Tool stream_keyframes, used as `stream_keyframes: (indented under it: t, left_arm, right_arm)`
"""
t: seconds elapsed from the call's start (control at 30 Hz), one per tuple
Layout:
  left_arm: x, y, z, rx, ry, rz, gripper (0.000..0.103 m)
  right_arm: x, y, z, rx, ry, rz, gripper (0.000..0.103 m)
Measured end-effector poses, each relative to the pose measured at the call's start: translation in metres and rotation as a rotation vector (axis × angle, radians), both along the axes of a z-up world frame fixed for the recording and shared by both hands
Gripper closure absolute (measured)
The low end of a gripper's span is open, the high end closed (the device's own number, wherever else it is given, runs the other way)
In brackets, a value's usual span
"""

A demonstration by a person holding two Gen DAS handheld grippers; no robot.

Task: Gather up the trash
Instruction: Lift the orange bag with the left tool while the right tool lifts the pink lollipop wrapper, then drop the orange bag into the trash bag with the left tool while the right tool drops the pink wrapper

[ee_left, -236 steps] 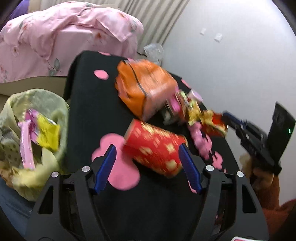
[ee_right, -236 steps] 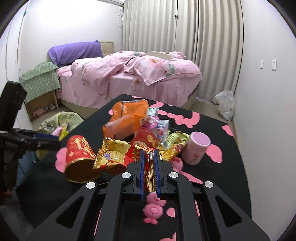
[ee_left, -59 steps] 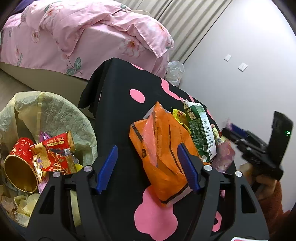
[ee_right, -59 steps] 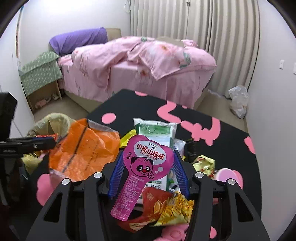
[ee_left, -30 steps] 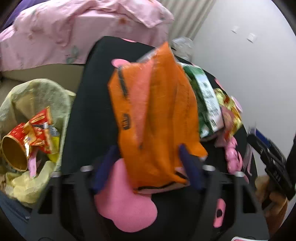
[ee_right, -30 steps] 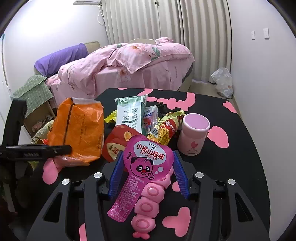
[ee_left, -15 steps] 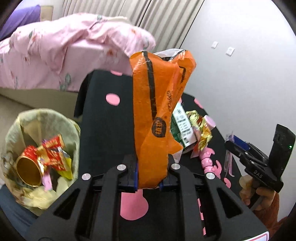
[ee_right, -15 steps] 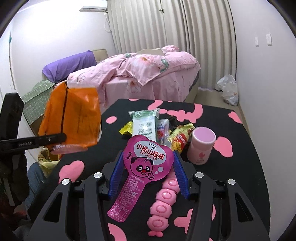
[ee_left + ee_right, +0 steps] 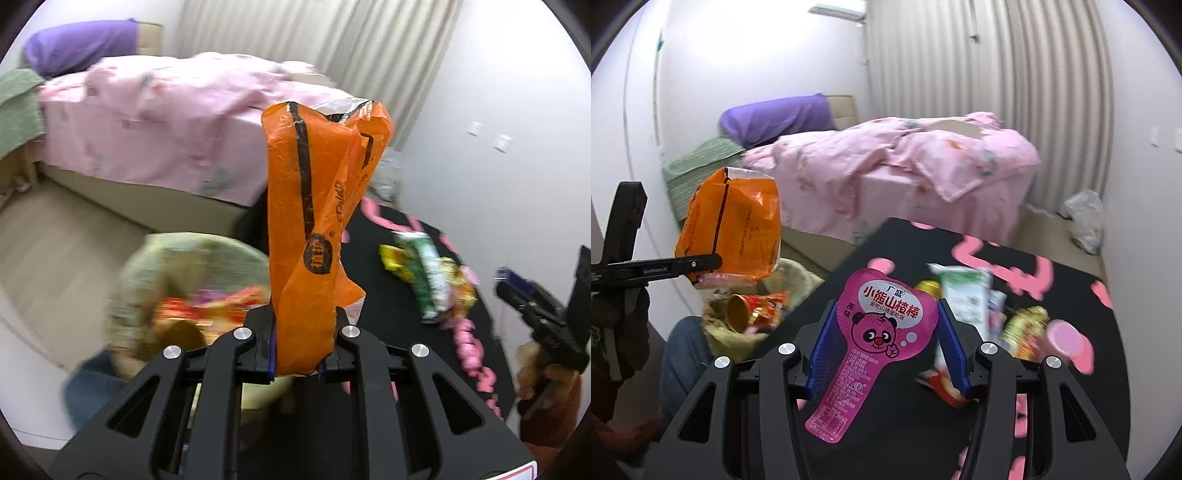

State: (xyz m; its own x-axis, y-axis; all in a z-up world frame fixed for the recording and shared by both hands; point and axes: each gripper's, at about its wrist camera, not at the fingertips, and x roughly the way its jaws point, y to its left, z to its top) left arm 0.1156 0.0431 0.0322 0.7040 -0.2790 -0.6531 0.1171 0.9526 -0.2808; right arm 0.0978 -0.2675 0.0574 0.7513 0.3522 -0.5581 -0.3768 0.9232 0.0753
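My left gripper is shut on the lower end of an orange snack bag, which stands upright in the air. In the right wrist view the orange bag hangs from the left gripper above the bin. The bin, lined with a yellow-green bag, lies below and left of the orange bag and holds red and gold wrappers. My right gripper is shut on a pink panda candy wrapper over the black table.
A green-white carton, a gold snack packet and a pink-lidded cup lie on the table. A pink beaded candy strip lies near its edge. A pink bed stands behind. A person's denim knee is beside the bin.
Both grippers rose and swung left toward the bin. The orange bag left the table and now hangs over the bin's edge. The pink wrapper stayed between the right pads.
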Motion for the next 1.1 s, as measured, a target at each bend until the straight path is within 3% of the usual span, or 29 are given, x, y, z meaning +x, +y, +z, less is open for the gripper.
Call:
stream_keyframes:
  t: [0.23,0.37,0.5,0.67,0.9,1.1]
  left_arm:
    - [0.009,0.065,-0.028,0.168,0.107,0.120,0.089]
    - [0.019,0.072,-0.065,0.202,0.186,0.084,0.089]
    - [0.029,0.059,-0.104,0.193,0.286,-0.008,0.089]
    - [0.030,0.046,-0.112,0.170,0.312,-0.093,0.089]
    - [0.034,0.057,-0.111,0.183,0.312,-0.077,0.089]
    - [0.038,0.077,-0.104,0.102,0.276,-0.023,0.088]
  right_arm:
    - [0.035,0.062,0.010,0.000,-0.003,0.124,0.054]
    - [0.061,0.101,0.001,0.023,0.038,0.220,0.054]
    - [0.096,0.149,-0.014,0.014,0.066,0.340,0.054]
    - [0.134,0.205,-0.040,-0.038,0.107,0.438,0.054]
    - [0.163,0.241,-0.086,-0.089,0.212,0.484,0.054]
    - [0.169,0.245,-0.114,-0.133,0.288,0.471,0.054]
